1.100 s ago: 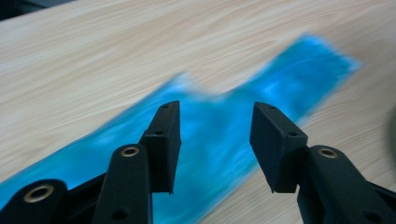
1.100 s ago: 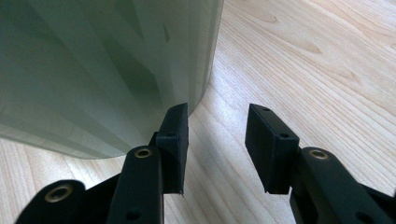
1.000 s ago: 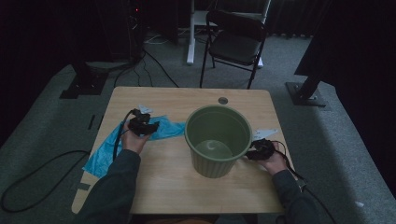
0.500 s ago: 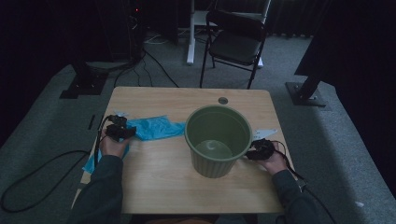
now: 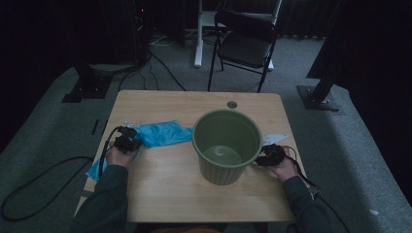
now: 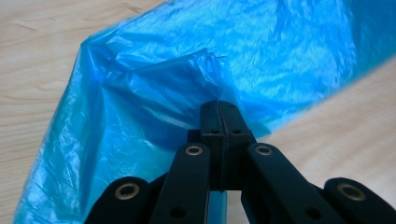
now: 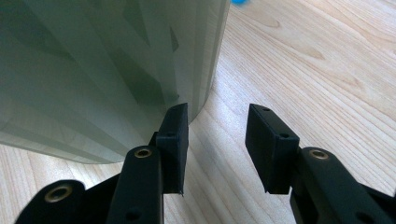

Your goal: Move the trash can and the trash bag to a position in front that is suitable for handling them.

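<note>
Dim room, wood bench [image 5: 160, 194]. Left hand-held gripper [image 6: 219, 108] has just closed, pinching blue bag [image 6: 177, 70] mid-left; bag runs toward green bin [image 5: 227, 145] at center. Right hand-held gripper [image 7: 217, 126] spread beside bin.

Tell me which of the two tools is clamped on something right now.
The left tool, shut on a fold of the blue plastic bag. The right tool stands open beside the green bin, gripping nothing.

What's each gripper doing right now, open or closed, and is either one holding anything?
Left gripper: just closed, fingers pinching a fold of the blue plastic bag.
Right gripper: open, holding nothing, beside the green bin.
</note>
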A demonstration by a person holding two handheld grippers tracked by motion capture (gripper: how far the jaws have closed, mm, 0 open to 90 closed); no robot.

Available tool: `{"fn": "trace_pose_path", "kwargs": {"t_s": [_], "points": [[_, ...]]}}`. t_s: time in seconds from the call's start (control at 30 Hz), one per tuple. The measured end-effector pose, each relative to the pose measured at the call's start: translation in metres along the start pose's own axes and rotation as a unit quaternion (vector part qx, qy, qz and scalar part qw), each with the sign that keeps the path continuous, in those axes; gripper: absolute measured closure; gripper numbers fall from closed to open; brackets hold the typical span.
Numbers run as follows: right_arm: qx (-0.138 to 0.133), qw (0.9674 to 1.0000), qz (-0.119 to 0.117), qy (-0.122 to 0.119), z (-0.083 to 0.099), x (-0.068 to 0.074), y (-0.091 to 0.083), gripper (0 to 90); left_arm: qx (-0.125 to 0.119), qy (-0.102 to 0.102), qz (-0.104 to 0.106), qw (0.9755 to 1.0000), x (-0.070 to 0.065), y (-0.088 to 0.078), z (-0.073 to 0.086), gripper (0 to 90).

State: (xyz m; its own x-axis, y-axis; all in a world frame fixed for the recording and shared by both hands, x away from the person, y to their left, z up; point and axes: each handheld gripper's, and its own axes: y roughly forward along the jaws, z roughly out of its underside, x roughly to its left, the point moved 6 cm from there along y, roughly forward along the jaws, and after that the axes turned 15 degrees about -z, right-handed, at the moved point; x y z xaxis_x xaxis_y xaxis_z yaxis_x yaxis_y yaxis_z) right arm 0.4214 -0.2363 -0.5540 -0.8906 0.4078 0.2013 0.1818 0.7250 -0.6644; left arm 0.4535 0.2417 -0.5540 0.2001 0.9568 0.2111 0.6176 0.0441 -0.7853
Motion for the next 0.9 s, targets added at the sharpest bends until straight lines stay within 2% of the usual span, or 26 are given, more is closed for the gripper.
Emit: {"fn": "trace_pose_path", "kwargs": {"t_s": [0.1, 0.2, 0.27, 0.33, 0.4, 0.47, 0.5, 0.53, 0.57, 0.6, 0.63, 0.67, 0.83, 0.9], "points": [[0.000, 1.0000, 0.000, 0.000, -0.001, 0.000, 0.000, 59.1, 0.002, 0.020, 0.026, 0.9995, -0.014, -0.006, 0.006, 90.0], [-0.001, 1.0000, 0.004, -0.001, -0.002, -0.001, 0.001, 59.2, -0.006, 0.051, 0.050, 0.9974, -0.029, -0.015, 0.009, 90.0], [-0.003, 1.0000, 0.009, 0.001, -0.004, -0.002, 0.001, 59.5, -0.020, 0.065, 0.085, 0.9941, -0.039, -0.021, 0.010, 90.0], [-0.005, 0.9999, 0.010, 0.003, -0.006, -0.003, 0.001, 59.6, -0.021, 0.085, 0.099, 0.9912, -0.048, -0.026, 0.012, 90.0], [-0.005, 0.9999, 0.008, 0.003, -0.006, -0.003, 0.002, 59.8, -0.023, 0.096, 0.123, 0.9875, -0.057, -0.030, 0.013, 90.0], [-0.005, 1.0000, 0.007, 0.004, -0.006, -0.002, 0.002, 60.3, -0.027, 0.106, 0.135, 0.9848, -0.063, -0.033, 0.013, 87.6], [-0.005, 1.0000, 0.007, 0.003, -0.006, -0.002, 0.003, 60.6, -0.030, 0.108, 0.143, 0.9834, -0.066, -0.035, 0.013, 85.6], [-0.005, 1.0000, 0.005, 0.003, -0.006, -0.001, 0.003, 60.8, -0.030, 0.108, 0.143, 0.9834, -0.066, -0.035, 0.013, 82.9], [-0.005, 1.0000, 0.005, 0.003, -0.006, -0.001, 0.003, 60.8, -0.035, 0.109, 0.150, 0.9820, -0.068, -0.037, 0.013, 82.9], [-0.005, 1.0000, 0.003, 0.002, -0.006, -0.001, 0.003, 60.8, -0.043, 0.106, 0.151, 0.9819, -0.068, -0.041, 0.011, 78.6], [-0.003, 1.0000, 0.001, 0.001, -0.007, 0.001, 0.004, 60.8, -0.050, 0.100, 0.157, 0.9813, -0.067, -0.043, 0.010, 65.7], [-0.002, 1.0000, -0.002, -0.001, -0.007, 0.002, 0.004, 60.7, -0.059, 0.093, 0.163, 0.9804, -0.066, -0.046, 0.009, 62.7], [0.000, 1.0000, -0.007, -0.006, -0.009, 0.005, 0.008, 60.5, -0.098, 0.080, 0.165, 0.9782, -0.056, -0.055, 0.007, 56.7], [0.000, 1.0000, -0.006, -0.006, -0.009, 0.005, 0.008, 60.2, -0.102, 0.073, 0.167, 0.9780, -0.054, -0.055, 0.005, 56.0]]}}
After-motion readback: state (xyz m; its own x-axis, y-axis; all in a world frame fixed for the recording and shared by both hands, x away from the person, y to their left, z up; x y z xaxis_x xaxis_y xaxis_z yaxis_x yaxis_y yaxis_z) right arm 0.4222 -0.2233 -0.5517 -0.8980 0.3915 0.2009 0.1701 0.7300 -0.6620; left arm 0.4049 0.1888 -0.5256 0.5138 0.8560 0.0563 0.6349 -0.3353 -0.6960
